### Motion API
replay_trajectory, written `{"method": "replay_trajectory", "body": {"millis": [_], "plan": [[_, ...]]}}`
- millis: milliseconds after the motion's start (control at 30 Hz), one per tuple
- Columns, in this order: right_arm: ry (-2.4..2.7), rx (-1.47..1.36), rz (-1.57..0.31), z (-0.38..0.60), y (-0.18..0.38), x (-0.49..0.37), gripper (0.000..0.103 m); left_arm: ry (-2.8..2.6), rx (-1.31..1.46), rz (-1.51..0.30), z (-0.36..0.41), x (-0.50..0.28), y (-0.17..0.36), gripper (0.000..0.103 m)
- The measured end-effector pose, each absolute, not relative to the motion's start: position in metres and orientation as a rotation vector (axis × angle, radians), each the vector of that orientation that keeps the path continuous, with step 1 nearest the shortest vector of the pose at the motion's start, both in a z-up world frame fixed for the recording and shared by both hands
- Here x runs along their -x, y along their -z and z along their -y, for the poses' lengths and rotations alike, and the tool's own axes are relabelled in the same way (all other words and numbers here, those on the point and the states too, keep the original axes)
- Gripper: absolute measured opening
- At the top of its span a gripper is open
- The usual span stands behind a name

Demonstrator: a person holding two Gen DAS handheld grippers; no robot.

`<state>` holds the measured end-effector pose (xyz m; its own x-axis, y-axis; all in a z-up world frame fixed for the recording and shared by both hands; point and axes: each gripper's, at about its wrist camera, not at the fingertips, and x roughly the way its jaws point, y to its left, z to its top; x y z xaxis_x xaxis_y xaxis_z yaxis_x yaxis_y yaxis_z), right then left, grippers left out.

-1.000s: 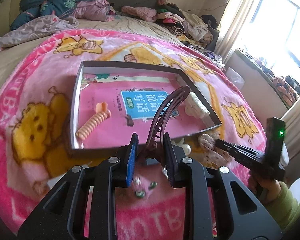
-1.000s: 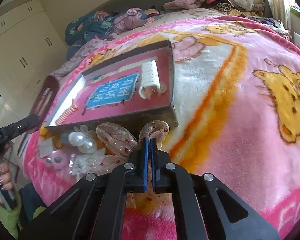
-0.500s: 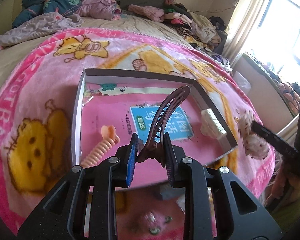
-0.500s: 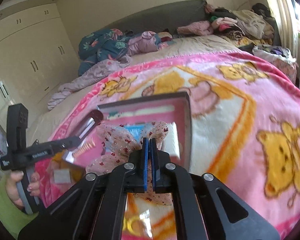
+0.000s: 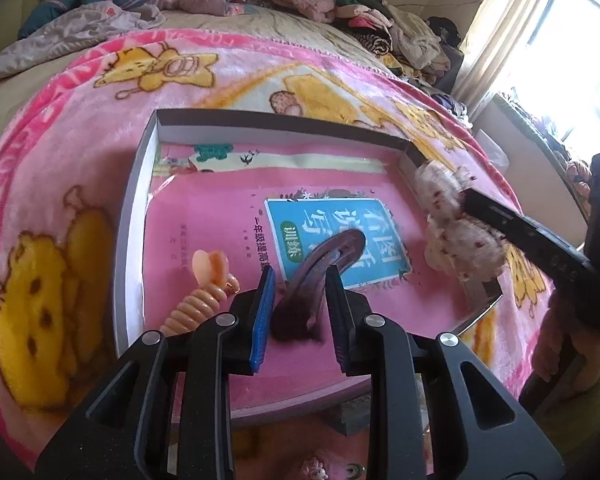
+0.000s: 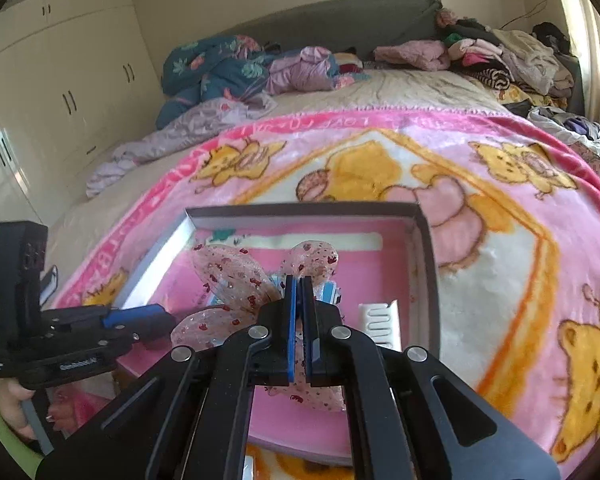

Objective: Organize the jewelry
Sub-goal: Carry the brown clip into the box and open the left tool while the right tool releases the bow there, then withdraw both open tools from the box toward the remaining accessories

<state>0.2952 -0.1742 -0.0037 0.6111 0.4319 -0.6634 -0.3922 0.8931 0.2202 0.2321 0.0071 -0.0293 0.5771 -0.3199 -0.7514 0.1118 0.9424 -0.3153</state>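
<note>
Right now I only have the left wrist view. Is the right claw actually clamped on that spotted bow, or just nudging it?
Observer: Clamped. In the right wrist view, the right claw is shut on the bow at its middle.
Operator: Anything near the bow that I can't see?
Observer: Yes. A white comb clip lies in the tray, close to its right-hand wall.
Operator: Is the bow within the tray's outline?
Observer: Its upper wings show against the tray floor, short of the far wall.
</note>
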Motion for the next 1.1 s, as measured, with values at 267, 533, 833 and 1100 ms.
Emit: {"method": "replay_trajectory", "body": {"millis": [267,533,833,1100], "plan": [[-0.461,-0.019,-0.846,0.165,0.03,-0.294,0.009,0.233,0.238,-0.912,-0.013,-0.226,0.028,0.018],[-0.435,-0.008,-0.828,0.167,0.026,-0.278,0.045,0.221,0.245,-0.898,-0.02,-0.212,0.017,0.029],[-0.406,-0.018,-0.774,0.18,0.003,-0.258,0.064,0.199,0.229,-0.861,-0.023,-0.193,-0.002,0.044],[-0.388,-0.024,-0.722,0.191,-0.02,-0.237,0.073,0.187,0.236,-0.812,-0.03,-0.17,-0.019,0.065]]}}
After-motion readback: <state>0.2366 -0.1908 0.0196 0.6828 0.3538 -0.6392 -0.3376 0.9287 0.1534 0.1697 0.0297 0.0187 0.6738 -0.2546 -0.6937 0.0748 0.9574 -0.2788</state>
